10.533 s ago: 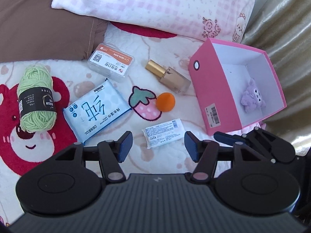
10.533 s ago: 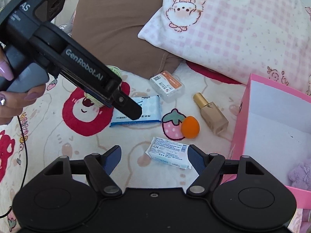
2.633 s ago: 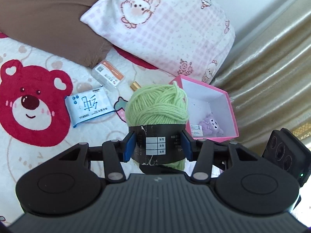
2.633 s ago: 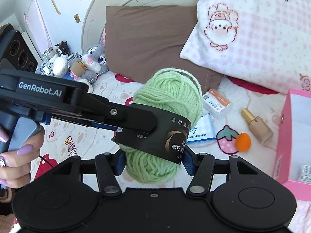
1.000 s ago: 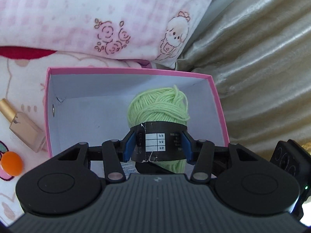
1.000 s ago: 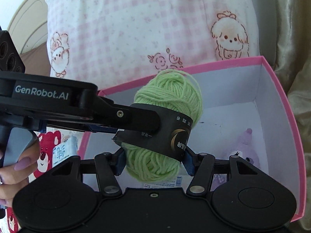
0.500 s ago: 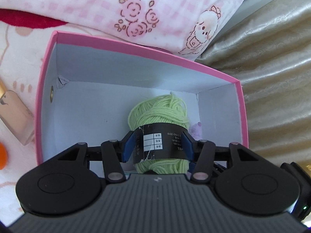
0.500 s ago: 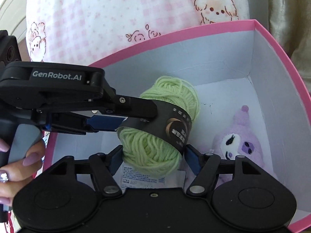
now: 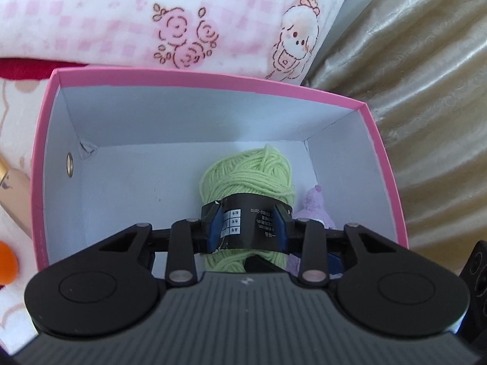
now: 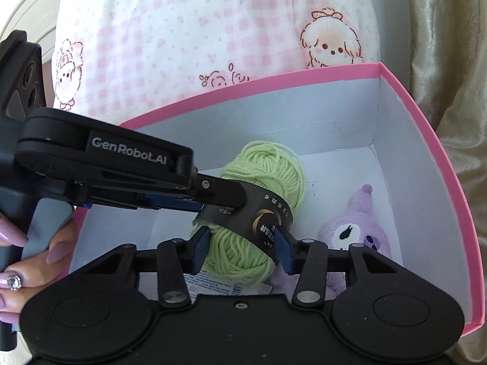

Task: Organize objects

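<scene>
Both claws clamp green yarn ball (image 9: pixel 248 179) inside pink box (image 9: pixel 213 74): left claw (image 9: pixel 247 226) on black band, right claw (image 10: pixel 242 251) lower down. Purple plush (image 10: pixel 354 228) beside yarn.

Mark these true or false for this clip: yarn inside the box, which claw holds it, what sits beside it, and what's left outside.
1. The green yarn is down inside the pink box. True.
2. Only the right claw grips the yarn. False: the left claw also clamps its black band.
3. A purple plush lies beside the yarn. True.
4. The box holds the orange ball. False: it lies outside, left of the box.
</scene>
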`<state>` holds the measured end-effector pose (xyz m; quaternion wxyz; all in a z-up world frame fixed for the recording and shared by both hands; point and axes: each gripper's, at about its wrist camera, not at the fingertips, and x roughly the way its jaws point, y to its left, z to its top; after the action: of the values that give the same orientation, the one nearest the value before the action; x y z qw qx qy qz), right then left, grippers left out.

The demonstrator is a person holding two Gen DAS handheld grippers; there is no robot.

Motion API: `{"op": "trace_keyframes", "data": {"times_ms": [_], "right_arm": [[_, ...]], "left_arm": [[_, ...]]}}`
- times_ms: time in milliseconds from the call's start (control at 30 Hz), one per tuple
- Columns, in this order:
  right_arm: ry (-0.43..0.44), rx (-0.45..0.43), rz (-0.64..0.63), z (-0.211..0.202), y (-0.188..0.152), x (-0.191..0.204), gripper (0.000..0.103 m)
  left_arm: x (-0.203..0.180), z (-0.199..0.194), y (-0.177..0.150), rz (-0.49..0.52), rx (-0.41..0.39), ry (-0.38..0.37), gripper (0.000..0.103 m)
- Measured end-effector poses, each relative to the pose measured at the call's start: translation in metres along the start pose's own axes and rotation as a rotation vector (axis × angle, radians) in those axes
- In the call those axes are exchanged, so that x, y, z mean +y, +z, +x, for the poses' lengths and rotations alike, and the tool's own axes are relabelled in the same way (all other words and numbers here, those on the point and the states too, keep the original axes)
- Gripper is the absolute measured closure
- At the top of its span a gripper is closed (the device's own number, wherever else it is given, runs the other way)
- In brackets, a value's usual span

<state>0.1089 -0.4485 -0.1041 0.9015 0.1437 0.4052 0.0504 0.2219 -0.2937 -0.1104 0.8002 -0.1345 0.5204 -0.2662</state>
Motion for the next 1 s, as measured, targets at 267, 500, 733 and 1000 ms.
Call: {"op": "trace_keyframes", "data": {"times_ms": [267, 500, 733, 1000], "right_arm": [[0.006, -0.029, -0.042, -0.037, 0.001, 0.018, 0.045], [-0.024, -0.018, -0.118, -0.09, 0.004, 0.045, 0.031], [0.015, -0.046, -0.202, -0.149, 0.024, 0.072, 0.022], [0.042, -0.01, -0.256, -0.178, 0.027, 0.111, 0.02]], "left_arm": [[-0.012, -0.047, -0.006, 0.075, -0.009, -0.013, 0.062], [-0.029, -0.108, -0.008, 0.204, 0.013, -0.017, 0.052], [-0.013, -0.182, -0.015, 0.226, 0.008, -0.009, 0.05], [0.0, -0.256, -0.013, 0.248, -0.088, 0.092, 0.045]]}}
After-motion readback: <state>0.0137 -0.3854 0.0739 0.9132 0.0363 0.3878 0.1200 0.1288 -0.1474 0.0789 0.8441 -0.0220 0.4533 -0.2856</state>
